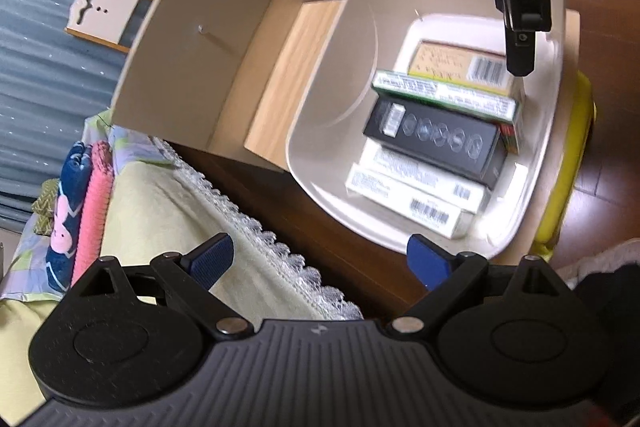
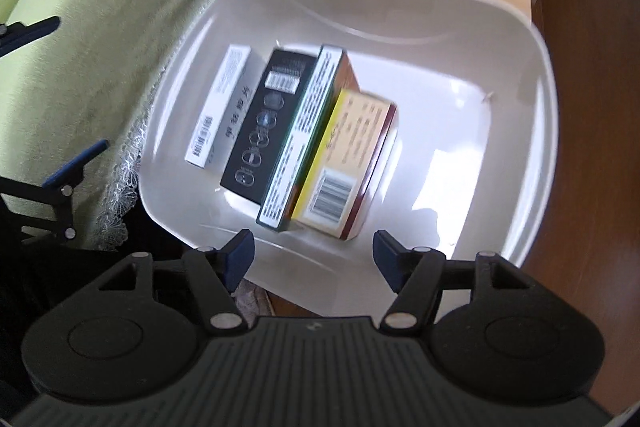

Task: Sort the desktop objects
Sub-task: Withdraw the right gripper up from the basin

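Both grippers, left (image 1: 320,259) and right (image 2: 313,254), spread wide (empty) above the white bin's (image 2: 536,39) rim.

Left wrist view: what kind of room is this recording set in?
Most likely a lived-in home room, perhaps a bedroom or study: a dark wooden desk draped with a lace-edged cloth, folded fabrics beside grey curtains, and a white plastic bin holding small boxes.

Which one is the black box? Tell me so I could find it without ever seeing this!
Look for the big white tub on the brown table. A few small boxes lie side by side in it. The black box lies between a white box and a green-edged box; it is the only dark one, with a row of round pictures along it.
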A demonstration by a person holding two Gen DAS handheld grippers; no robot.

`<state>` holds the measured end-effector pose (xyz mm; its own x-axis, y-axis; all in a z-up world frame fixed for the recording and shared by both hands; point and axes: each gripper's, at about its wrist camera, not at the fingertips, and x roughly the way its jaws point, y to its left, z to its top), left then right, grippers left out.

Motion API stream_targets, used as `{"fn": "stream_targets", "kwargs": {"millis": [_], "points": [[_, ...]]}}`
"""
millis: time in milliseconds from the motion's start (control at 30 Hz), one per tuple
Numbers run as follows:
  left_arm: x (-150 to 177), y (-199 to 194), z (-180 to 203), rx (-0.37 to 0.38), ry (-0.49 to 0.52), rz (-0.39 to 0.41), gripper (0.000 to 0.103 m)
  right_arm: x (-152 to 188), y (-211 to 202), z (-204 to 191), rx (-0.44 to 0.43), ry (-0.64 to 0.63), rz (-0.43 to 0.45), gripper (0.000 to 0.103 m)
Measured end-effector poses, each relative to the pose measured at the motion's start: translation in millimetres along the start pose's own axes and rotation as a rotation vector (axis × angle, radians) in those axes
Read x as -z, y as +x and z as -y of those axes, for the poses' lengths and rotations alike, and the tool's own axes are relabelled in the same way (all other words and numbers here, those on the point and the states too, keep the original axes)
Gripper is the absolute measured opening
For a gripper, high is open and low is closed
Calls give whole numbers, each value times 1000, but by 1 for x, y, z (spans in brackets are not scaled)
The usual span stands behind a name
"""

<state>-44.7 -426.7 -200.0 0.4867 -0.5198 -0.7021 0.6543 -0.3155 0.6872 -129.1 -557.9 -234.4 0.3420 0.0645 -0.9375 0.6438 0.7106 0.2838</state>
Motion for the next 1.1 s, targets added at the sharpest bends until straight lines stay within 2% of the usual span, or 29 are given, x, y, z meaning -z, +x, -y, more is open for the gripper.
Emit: {"fn": "stream_targets", "kwargs": {"millis": [133, 367, 600, 933, 1100], "points": [[5, 5, 3, -1, 17, -17, 95, 0, 17, -4, 14, 9, -35, 68], [2, 7, 11, -11, 58, -3, 95, 6, 37, -10, 48, 17, -70, 69], [0, 6, 24, 5, 132, 7, 95, 16, 45, -10, 75, 56, -30, 69], [-1, 6, 28, 10, 154, 5, 95, 24, 42, -11, 83, 76, 36, 69], [-1, 6, 28, 12, 159, 2, 95, 28, 37, -14, 61, 52, 33, 69]]}}
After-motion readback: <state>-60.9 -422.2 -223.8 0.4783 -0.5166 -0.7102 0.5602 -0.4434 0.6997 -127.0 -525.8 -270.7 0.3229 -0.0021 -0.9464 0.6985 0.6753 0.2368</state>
